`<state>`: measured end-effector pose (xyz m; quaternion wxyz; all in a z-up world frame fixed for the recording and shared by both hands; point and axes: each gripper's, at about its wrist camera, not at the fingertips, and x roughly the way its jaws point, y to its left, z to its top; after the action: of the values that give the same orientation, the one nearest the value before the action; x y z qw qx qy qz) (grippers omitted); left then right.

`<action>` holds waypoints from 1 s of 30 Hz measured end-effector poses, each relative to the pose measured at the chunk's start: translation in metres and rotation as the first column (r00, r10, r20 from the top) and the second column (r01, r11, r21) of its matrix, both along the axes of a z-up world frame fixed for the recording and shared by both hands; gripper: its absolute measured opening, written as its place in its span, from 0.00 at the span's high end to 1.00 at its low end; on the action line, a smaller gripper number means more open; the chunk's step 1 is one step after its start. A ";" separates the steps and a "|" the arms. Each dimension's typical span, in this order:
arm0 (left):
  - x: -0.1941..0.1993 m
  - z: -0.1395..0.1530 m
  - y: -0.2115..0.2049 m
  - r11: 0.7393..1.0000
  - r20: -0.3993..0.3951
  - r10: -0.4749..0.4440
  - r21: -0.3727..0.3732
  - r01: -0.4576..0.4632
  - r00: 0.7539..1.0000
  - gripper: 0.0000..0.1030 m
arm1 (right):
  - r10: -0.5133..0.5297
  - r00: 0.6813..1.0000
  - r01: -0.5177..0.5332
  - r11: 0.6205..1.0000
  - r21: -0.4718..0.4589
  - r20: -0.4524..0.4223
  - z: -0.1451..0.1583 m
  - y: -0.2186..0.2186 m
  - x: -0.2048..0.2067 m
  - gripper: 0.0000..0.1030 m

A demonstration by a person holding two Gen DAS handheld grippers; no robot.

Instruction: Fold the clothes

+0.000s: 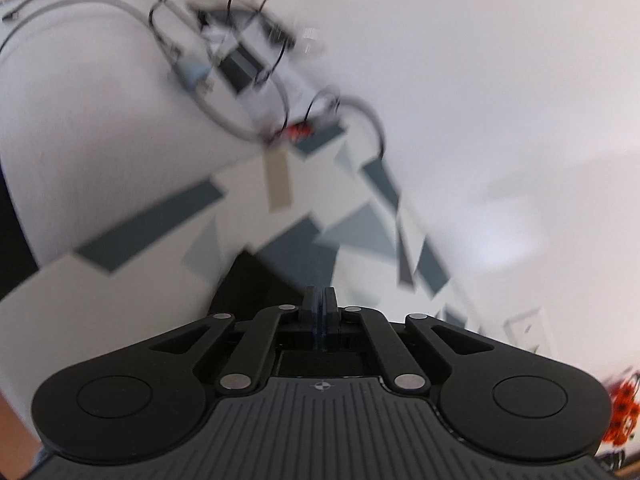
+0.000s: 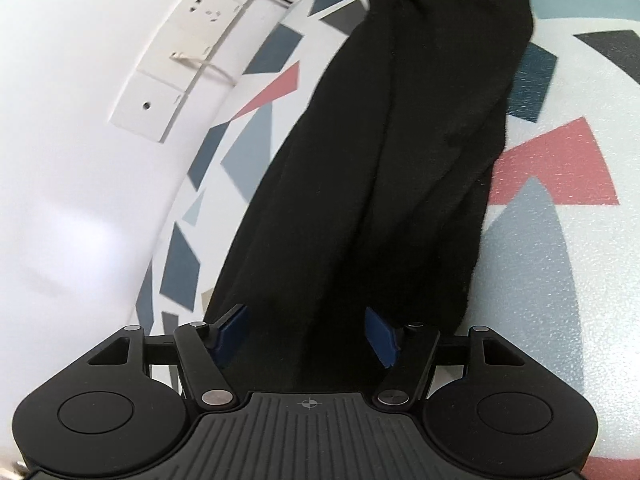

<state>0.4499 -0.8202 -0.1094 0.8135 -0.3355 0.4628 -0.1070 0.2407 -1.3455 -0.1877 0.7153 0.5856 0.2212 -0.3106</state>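
Observation:
A black garment (image 2: 400, 152) lies in a long bunched strip on the patterned mat (image 2: 560, 200), running from the top of the right wrist view down between my right gripper's (image 2: 306, 334) fingers. The blue pads (image 2: 230, 332) stand apart on either side of the cloth with their faces bare, so this gripper is open. The left wrist view is blurred. There my left gripper (image 1: 320, 300) is shut, fingertips together. A dark corner of the black garment (image 1: 248, 280) shows just left of and behind them. Whether cloth is pinched between them I cannot tell.
The mat (image 1: 160, 220) carries grey, blue and red shapes and ends at a white wall (image 2: 80, 160) with socket panels (image 2: 192, 20). Looped cables (image 1: 248, 80) and a beige tag (image 1: 278, 180) lie beyond the left gripper. Something orange (image 1: 622, 412) sits at the lower right.

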 end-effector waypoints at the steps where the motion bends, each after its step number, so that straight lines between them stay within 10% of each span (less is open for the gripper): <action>1: -0.002 -0.007 0.000 1.000 -0.037 -0.010 -0.004 0.010 0.999 0.93 | 0.013 1.000 -0.013 1.000 -0.004 0.000 0.000 0.001 0.001 0.40; 13: -0.019 -0.067 0.001 0.998 -0.234 0.023 -0.049 -0.036 0.972 0.86 | 0.052 0.999 -0.052 0.999 0.012 -0.012 -0.004 0.004 0.003 0.43; 21: -0.016 -0.054 -0.006 0.999 -0.203 -0.048 -0.005 0.048 0.978 0.39 | 0.070 0.995 -0.075 0.995 0.062 0.067 -0.002 0.003 0.007 0.68; 26: -0.011 -0.060 -0.008 0.999 -0.217 -0.006 0.041 0.015 0.976 0.49 | 0.071 0.997 -0.072 0.997 0.037 0.042 -0.003 0.006 0.006 0.95; 30: -0.006 -0.059 -0.010 1.000 -0.226 0.005 0.026 0.000 0.974 0.88 | 0.079 0.997 -0.078 0.996 -0.033 0.008 0.007 0.011 0.001 0.97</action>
<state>0.4440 -0.8301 -0.1683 0.7599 -0.3355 0.5534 -0.0610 0.2419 -1.3344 -0.1809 0.7374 0.5662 0.2357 -0.2831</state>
